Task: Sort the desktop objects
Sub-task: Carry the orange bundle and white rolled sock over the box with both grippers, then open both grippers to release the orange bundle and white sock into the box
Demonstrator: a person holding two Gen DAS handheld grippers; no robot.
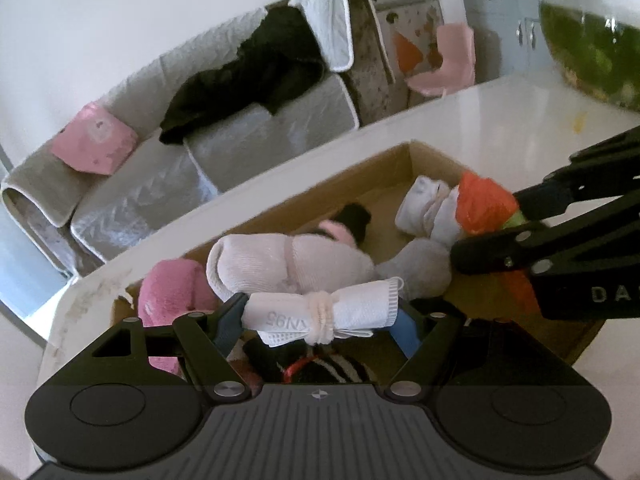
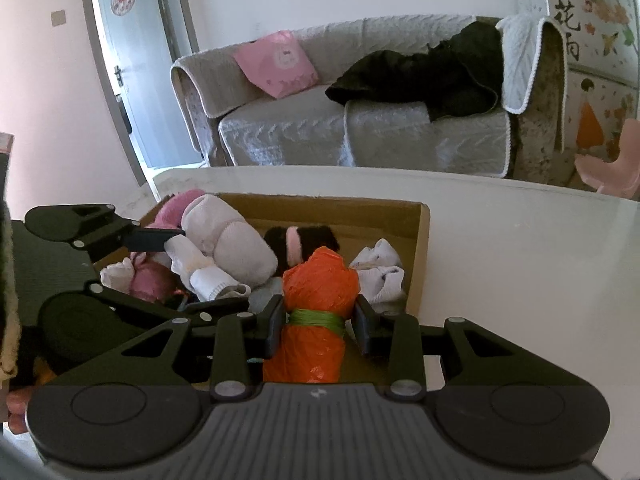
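Left claw [image 1: 320, 316], lower centre: grips rolled white mask [image 1: 320, 314]. Right claw [image 2: 318, 322]: clamps orange bag roll [image 2: 316, 304]. Both over cardboard box [image 2: 420, 240]; step: depositing; next, release inside.

The cardboard box [image 2: 422, 240] sits on the table [image 2: 520, 260]. In the box lie rolled socks [image 2: 228, 240]. Behind the box stands the sofa [image 2: 340, 128].

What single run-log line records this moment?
left hand-held gripper: holds rolled white mask | right hand-held gripper: holds orange bundle | both over cardboard box
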